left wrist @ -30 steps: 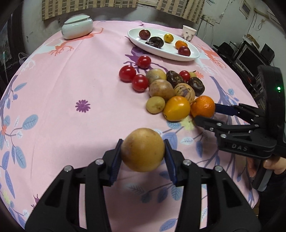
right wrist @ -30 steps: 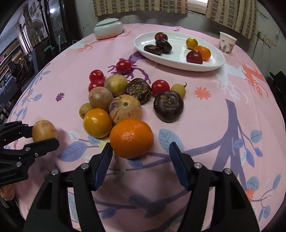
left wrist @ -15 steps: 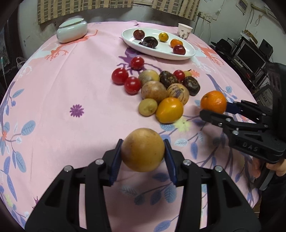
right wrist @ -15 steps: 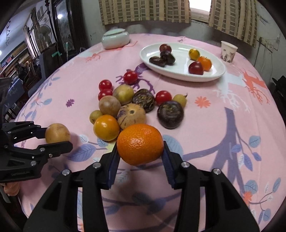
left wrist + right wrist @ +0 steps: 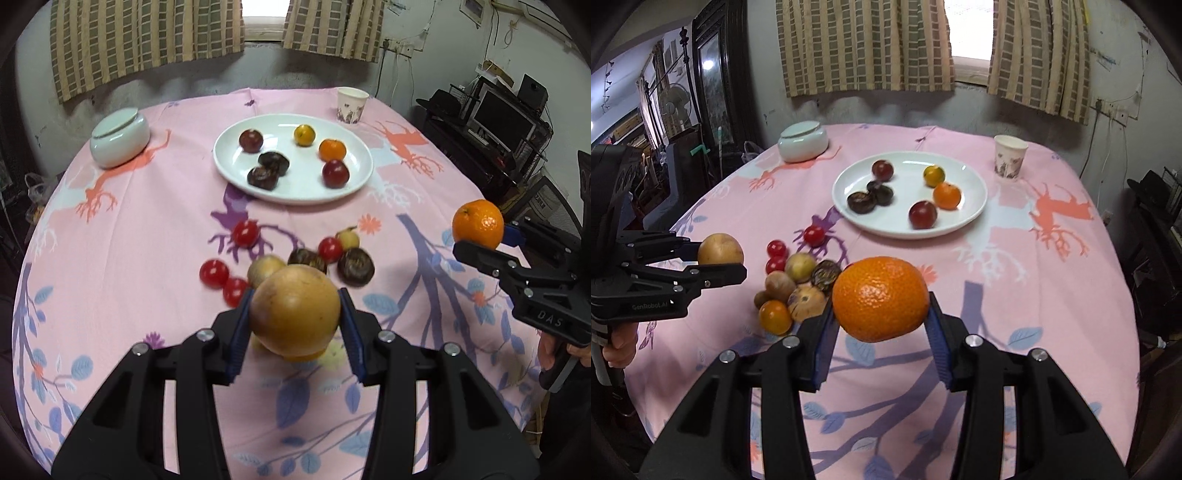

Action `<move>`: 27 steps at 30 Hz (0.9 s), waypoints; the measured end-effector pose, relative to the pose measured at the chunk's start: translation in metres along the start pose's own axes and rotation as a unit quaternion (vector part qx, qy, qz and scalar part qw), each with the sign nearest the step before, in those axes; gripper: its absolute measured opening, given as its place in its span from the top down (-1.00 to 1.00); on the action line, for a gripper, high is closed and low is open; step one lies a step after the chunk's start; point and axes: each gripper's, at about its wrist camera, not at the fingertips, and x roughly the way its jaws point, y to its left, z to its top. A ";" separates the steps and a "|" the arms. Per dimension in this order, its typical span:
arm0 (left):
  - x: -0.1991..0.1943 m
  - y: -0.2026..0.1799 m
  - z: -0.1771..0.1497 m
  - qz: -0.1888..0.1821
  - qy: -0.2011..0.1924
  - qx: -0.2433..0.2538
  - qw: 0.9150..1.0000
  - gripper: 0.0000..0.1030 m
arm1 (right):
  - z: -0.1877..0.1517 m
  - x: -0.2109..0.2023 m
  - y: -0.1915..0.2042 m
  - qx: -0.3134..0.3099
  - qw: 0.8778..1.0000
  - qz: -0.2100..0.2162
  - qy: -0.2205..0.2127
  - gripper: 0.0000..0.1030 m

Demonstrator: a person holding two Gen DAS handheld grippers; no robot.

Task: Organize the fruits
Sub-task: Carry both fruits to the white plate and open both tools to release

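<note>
Orange mandarin pinched between right gripper pads, tan fruit likewise in left gripper

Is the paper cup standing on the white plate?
No, the paper cup stands on the pink tablecloth, apart from the white plate.

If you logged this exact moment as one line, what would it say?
left gripper: shut on yellow-brown fruit | right gripper: shut on orange | both held above table | white plate: six fruits

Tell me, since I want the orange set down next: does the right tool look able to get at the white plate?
Probably yes: the right tool holds the orange above the table, and nothing stands between it and the white plate.
</note>
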 end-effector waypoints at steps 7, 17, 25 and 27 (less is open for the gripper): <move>0.033 -0.001 0.046 -0.003 0.009 0.000 1.000 0.13 | 0.030 0.023 -0.023 0.005 1.000 -0.009 0.000 0.12; 0.113 0.027 0.121 0.020 0.023 -0.026 0.999 0.13 | 0.091 0.112 -0.053 0.025 1.000 -0.014 0.008 0.12; 0.176 0.058 0.156 0.043 0.036 -0.045 0.997 0.12 | 0.103 0.182 -0.083 0.071 0.996 -0.015 0.047 0.12; 0.177 0.062 0.161 0.042 0.015 -0.046 0.998 0.12 | 0.103 0.194 -0.090 0.088 0.995 -0.011 0.054 0.12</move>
